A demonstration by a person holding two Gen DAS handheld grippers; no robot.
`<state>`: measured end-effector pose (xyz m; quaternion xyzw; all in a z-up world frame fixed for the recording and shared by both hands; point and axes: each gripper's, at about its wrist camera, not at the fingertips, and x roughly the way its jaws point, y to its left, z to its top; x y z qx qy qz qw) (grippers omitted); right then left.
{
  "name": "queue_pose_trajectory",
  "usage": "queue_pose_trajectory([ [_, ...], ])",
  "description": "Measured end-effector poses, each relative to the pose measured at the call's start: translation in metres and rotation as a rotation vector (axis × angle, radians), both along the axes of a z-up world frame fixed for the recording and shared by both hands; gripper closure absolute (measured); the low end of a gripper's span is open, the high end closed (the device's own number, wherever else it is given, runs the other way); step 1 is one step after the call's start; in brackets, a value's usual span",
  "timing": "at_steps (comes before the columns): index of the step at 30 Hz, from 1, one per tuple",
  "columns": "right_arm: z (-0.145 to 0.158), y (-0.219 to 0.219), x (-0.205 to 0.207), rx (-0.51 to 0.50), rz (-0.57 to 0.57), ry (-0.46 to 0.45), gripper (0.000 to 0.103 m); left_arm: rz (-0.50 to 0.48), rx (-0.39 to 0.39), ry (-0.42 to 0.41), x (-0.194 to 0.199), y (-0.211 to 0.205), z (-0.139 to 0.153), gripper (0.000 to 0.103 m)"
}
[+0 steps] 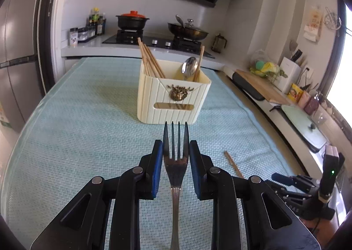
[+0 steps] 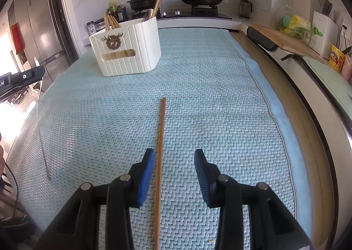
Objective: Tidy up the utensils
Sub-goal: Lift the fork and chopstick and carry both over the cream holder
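My left gripper (image 1: 176,151) is shut on a metal fork (image 1: 176,162), tines pointing away toward the cream utensil box (image 1: 171,100). The box holds several wooden chopsticks (image 1: 149,58) and a metal spoon (image 1: 189,67). My right gripper (image 2: 173,162) is open just above the mat, with a single wooden chopstick (image 2: 160,151) lying between its fingers, close to the left pad (image 2: 145,175). That chopstick also shows in the left wrist view (image 1: 233,164). The box stands far left in the right wrist view (image 2: 127,47). The fork held by the left gripper shows at the far left of that view (image 2: 40,118).
A light blue woven mat (image 2: 209,107) covers the table. Behind it is a stove with a black pot (image 1: 132,21) and a pan (image 1: 189,32). A counter with a cutting board (image 1: 261,87) and a sink runs along the right. A fridge (image 2: 39,25) stands left.
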<state>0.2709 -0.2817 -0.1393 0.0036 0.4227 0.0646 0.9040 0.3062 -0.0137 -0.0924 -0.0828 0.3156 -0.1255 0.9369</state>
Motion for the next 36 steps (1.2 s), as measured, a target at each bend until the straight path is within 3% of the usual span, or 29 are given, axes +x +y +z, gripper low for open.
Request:
queue_pose_trajectory([
  [7,0.005,0.016,0.047,0.005,0.086,0.066,0.065,0.008,-0.018,-0.018,-0.007,0.008,0.003,0.08],
  [17,-0.03,0.049,0.121,-0.069,0.133,0.279,0.065,0.01,-0.02,-0.029,-0.011,0.012,0.008,0.08],
  [20,-0.034,0.046,0.125,-0.067,0.095,0.29,0.075,0.011,-0.016,-0.035,-0.012,0.013,0.01,0.08],
  [23,-0.033,0.036,0.13,-0.04,0.057,0.3,0.097,0.013,-0.018,-0.03,-0.01,0.015,0.008,0.08],
  [24,-0.033,0.032,0.131,-0.016,0.058,0.301,0.097,0.014,-0.018,-0.027,-0.009,0.014,0.007,0.08],
  [29,-0.018,0.011,0.124,0.092,0.037,0.227,0.097,0.021,-0.025,-0.024,-0.008,0.016,0.008,0.08],
  [36,0.052,-0.012,0.088,0.238,0.036,0.013,0.097,0.022,-0.027,-0.038,-0.01,0.018,0.019,0.08],
])
